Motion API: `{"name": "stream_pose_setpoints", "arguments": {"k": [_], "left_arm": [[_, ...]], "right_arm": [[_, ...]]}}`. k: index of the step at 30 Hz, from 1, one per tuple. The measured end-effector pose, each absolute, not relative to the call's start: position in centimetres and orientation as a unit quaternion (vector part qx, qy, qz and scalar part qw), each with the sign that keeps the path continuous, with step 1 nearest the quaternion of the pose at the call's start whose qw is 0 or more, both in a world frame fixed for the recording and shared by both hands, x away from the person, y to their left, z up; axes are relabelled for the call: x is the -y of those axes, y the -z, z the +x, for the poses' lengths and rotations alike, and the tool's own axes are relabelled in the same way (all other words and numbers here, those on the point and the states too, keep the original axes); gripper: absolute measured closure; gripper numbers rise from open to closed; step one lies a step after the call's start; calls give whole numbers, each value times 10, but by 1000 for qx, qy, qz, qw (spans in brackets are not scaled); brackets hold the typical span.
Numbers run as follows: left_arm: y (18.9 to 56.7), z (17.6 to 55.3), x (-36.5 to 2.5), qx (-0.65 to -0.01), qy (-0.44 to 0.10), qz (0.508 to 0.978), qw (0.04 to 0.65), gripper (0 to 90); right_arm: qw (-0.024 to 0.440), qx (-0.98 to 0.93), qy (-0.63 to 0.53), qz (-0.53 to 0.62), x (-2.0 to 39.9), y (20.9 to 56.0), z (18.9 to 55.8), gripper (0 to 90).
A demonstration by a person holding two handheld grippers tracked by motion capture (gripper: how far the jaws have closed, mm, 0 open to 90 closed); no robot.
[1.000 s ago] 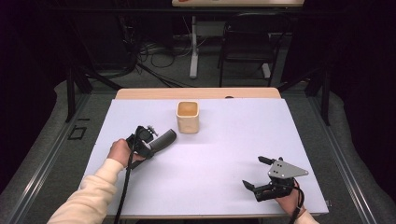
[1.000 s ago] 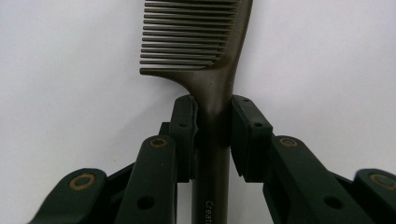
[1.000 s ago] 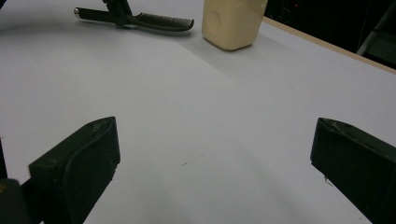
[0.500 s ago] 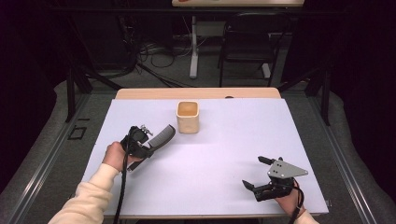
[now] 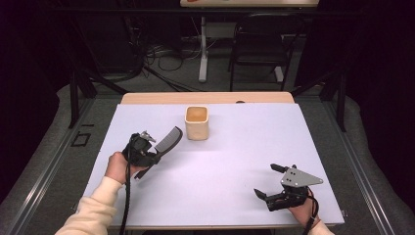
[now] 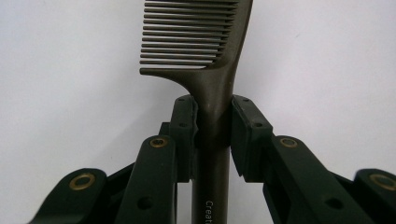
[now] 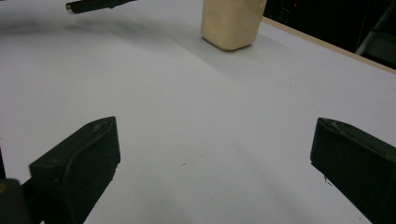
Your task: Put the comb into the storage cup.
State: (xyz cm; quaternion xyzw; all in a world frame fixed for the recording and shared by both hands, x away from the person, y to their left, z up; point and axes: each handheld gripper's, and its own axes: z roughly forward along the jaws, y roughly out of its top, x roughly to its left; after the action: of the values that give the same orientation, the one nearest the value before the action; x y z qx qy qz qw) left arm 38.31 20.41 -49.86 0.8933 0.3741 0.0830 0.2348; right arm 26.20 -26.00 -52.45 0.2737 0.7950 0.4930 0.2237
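Note:
A dark grey comb (image 5: 167, 140) is clamped by its handle in my left gripper (image 5: 152, 157), lifted off the table and pointing up and right toward the cup. In the left gripper view both pads press the comb's handle (image 6: 214, 116), and the teeth fan out above. A cream square cup (image 5: 196, 122) stands upright at the table's far middle; it also appears at the top of the right gripper view as the cup (image 7: 232, 22). My right gripper (image 5: 269, 181) rests low at the near right, jaws wide apart with nothing between them (image 7: 212, 163).
The white table top (image 5: 235, 161) spreads between the two hands. A wooden strip (image 5: 205, 98) runs along the far edge. Beyond it are dark floor, cables and chair legs.
My left hand has lifted the comb slightly and carried it a little up and right, toward the cup. The right gripper has stayed where it was.

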Motion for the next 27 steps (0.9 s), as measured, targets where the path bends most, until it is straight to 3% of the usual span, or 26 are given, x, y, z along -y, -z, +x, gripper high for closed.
{"name": "stream_pose_setpoints", "arguments": {"k": [27], "left_arm": [[501,370,-211,-379,-105,867,307,721]], "right_arm": [[222,-797,-491,274,260,525,263,11]]}}
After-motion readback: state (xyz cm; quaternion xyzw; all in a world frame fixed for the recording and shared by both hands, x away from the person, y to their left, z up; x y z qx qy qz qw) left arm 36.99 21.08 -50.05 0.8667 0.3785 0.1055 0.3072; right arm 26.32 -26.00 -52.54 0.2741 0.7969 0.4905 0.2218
